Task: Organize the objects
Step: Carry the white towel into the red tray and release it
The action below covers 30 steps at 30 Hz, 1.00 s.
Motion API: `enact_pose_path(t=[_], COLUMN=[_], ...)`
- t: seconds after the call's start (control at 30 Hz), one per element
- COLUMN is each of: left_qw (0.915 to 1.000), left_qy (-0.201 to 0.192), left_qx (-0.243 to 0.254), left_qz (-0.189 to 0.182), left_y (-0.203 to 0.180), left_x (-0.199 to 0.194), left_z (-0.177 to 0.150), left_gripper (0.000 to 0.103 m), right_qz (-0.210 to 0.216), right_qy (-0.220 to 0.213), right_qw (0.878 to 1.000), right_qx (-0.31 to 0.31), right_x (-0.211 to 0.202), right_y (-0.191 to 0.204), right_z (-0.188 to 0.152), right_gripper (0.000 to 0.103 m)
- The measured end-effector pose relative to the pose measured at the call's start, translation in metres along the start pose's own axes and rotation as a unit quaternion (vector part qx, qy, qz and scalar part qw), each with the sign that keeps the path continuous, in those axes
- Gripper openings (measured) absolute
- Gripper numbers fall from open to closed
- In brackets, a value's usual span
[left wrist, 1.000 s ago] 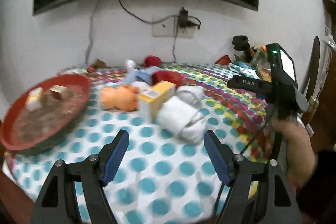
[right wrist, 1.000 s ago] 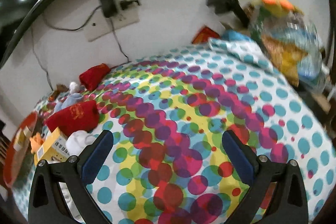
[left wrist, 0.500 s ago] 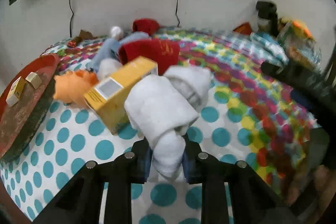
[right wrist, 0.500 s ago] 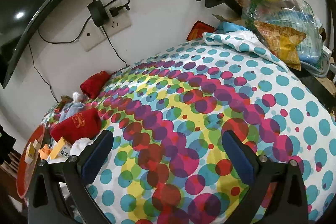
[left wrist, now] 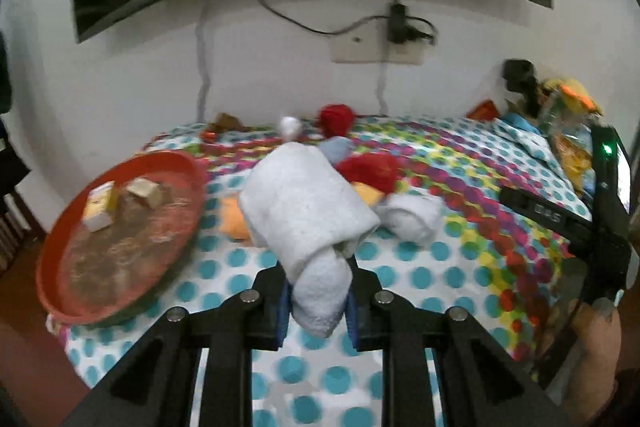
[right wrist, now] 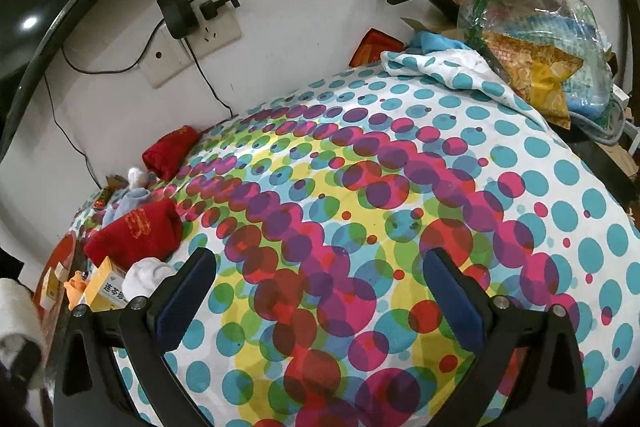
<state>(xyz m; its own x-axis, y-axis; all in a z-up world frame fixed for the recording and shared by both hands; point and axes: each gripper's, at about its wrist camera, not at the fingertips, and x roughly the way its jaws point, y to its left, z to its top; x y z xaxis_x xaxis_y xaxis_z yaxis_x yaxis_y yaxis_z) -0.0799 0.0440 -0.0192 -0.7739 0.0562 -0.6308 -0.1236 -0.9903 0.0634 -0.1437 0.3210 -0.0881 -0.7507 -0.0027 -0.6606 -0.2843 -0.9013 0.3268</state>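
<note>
A rolled white terry-cloth towel [left wrist: 308, 211] is clamped between the blue-padded fingers [left wrist: 282, 301] of the left gripper [left wrist: 316, 301] and is carried clear of the polka-dot covered bench [left wrist: 420, 279], its narrow end pinched and its thick roll tilted up and away. The same towel is glimpsed at the left edge of the right wrist view [right wrist: 16, 311]. On the bench behind it, a second, smaller white rolled towel [left wrist: 410, 217] is seen lying beside a yellow cardboard box [left wrist: 368, 193] and an orange soft item [left wrist: 234, 223], with a folded red cloth [left wrist: 370, 167] just beyond them. A round red tray [left wrist: 120, 239] holding two small boxes is seen at the left edge of the bench. Another red bundle [left wrist: 336, 118], a white ball [left wrist: 291, 127] and a pale blue cloth [left wrist: 336, 149] are placed near the far edge, by the wall. The right gripper [right wrist: 320, 297] is held above the middle of the bench with its fingers spread wide and nothing between them.
</note>
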Motion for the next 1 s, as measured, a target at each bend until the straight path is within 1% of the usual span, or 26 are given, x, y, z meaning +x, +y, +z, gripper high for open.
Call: enact_pose_path(t=[0.23, 0.3, 0.37, 0.47, 0.7, 1.0], left_qw=[0.9983, 0.9977, 0.9960, 0.9939, 0.9892, 0.9827], left_qy=[-0.011, -0.007, -0.004, 0.002, 0.020, 0.036], left_qx=[-0.018, -0.029, -0.044, -0.059, -0.063, -0.079], left_qz=[0.054, 0.061, 0.078, 0.094, 0.131, 0.164], left_y=[0.058, 0.078, 0.098, 0.118, 0.149, 0.181], left_x=[-0.016, -0.018, -0.019, -0.017, -0.008, 0.002], left_z=[-0.003, -0.006, -0.009, -0.014, -0.028, -0.042], left_gripper=[0.021, 0.021, 0.021, 0.021, 0.022, 0.022], right_qz=[0.004, 0.004, 0.005, 0.008, 0.010, 0.010], right_qy=[0.017, 0.024, 0.027, 0.028, 0.033, 0.034], right_qw=[1.000, 1.000, 1.000, 0.999, 0.999, 0.999], right_qx=[-0.010, -0.011, -0.010, -0.012, -0.015, -0.014], right_x=[0.004, 0.007, 0.008, 0.008, 0.010, 0.010], right_y=[0.004, 0.005, 0.004, 0.005, 0.006, 0.005], right_z=[-0.001, -0.001, -0.002, -0.002, -0.002, -0.002], right_gripper=[0.103, 0.103, 0.103, 0.103, 0.103, 0.103])
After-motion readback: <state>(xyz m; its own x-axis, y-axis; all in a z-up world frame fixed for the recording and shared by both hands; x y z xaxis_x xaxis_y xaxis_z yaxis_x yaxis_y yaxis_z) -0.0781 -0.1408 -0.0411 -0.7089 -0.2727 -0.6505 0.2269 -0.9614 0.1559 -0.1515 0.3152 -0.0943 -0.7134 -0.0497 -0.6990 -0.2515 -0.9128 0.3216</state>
